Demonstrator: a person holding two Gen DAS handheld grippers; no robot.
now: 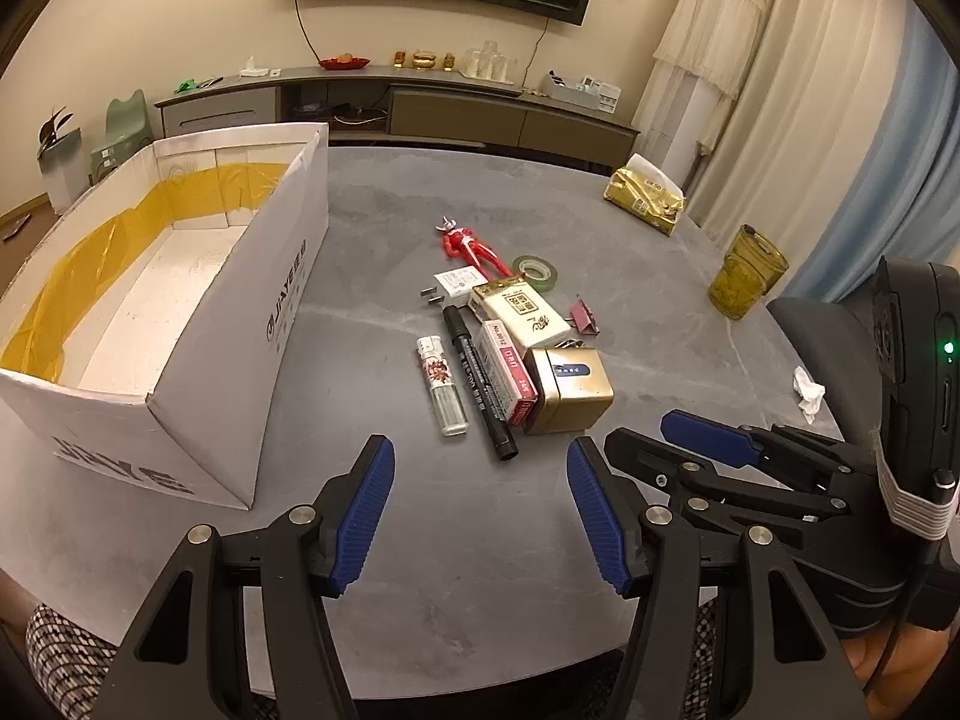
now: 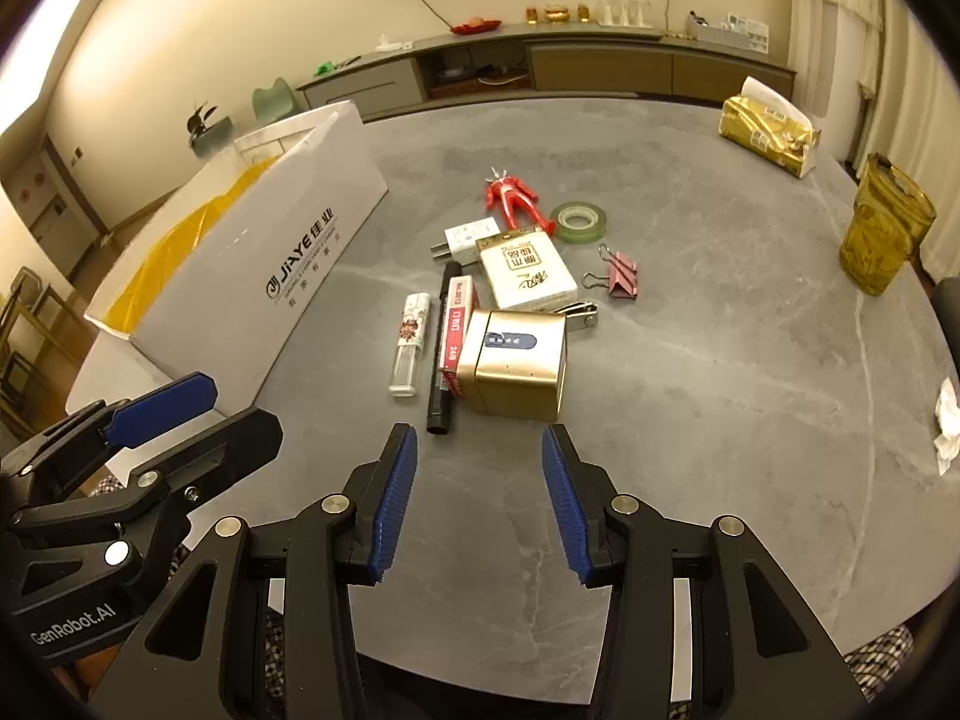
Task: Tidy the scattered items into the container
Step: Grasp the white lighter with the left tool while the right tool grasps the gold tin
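Bare table (image 2: 690, 420) between tongs (image 2: 480, 504) and tin (image 2: 516, 366)

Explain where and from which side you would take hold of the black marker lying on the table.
Grip the black marker across its barrel near the end closest to the tools, coming down from above. That end sticks out past the red staple box on one side and the lighter on the other, so the fingers probably find room there; further up, the neighbours crowd it. The left tool is open.
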